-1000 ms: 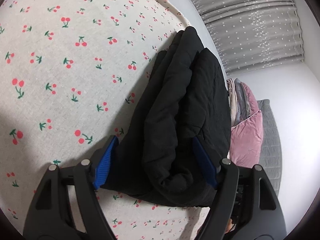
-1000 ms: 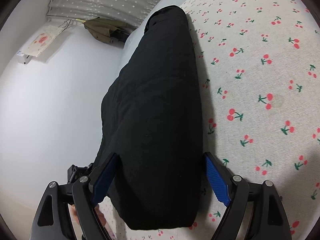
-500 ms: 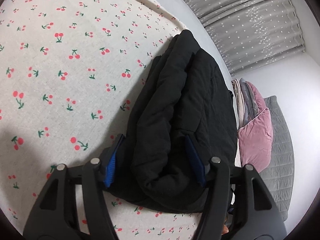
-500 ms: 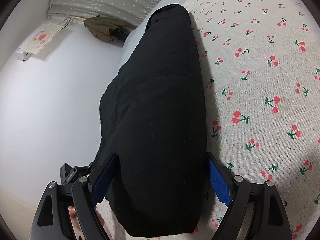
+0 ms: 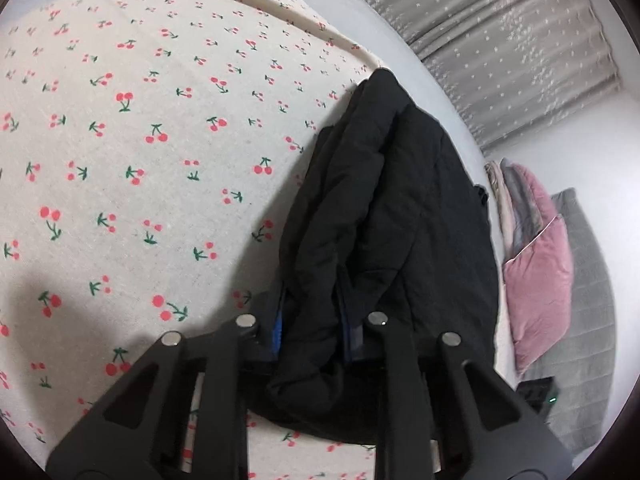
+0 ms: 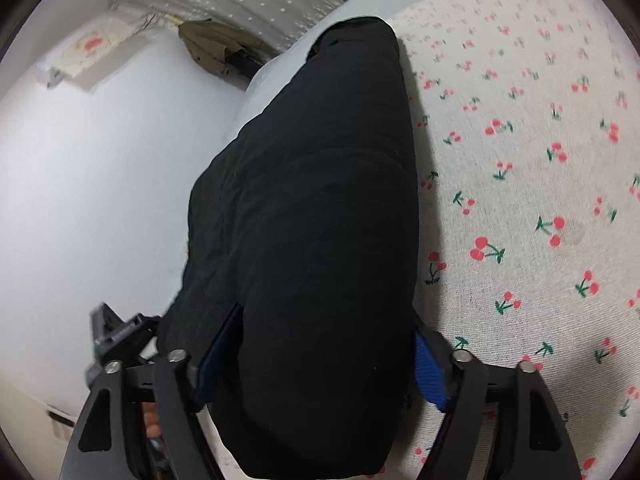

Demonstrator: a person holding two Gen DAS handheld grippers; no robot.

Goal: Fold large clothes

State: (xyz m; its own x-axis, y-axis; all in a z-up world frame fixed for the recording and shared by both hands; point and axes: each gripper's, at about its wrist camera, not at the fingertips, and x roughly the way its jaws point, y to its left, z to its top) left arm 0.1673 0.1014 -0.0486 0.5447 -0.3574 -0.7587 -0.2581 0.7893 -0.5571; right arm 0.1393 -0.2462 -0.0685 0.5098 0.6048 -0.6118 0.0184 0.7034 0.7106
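Observation:
A black padded jacket (image 5: 400, 208) lies folded in a long bundle on a cherry-print sheet (image 5: 140, 140) near the bed's edge. My left gripper (image 5: 314, 332) is shut on a thick fold of the jacket at its near end; the blue pads are mostly hidden by fabric. In the right wrist view the jacket (image 6: 320, 220) fills the middle. My right gripper (image 6: 320, 364) has its blue pads pressed against both sides of the bundle's other end. The cherry-print sheet (image 6: 520, 200) lies to the right.
Grey dotted curtains (image 5: 500, 40) hang behind the bed. A pink cushion (image 5: 536, 264) and folded grey bedding (image 5: 588, 320) lie beyond the bed's right side. An olive garment (image 6: 212, 44) hangs by the white wall (image 6: 100, 200).
My left gripper's fingers have closed in from wide apart to pinch a fold of the jacket. My right gripper's jaws have narrowed a little against the bundle.

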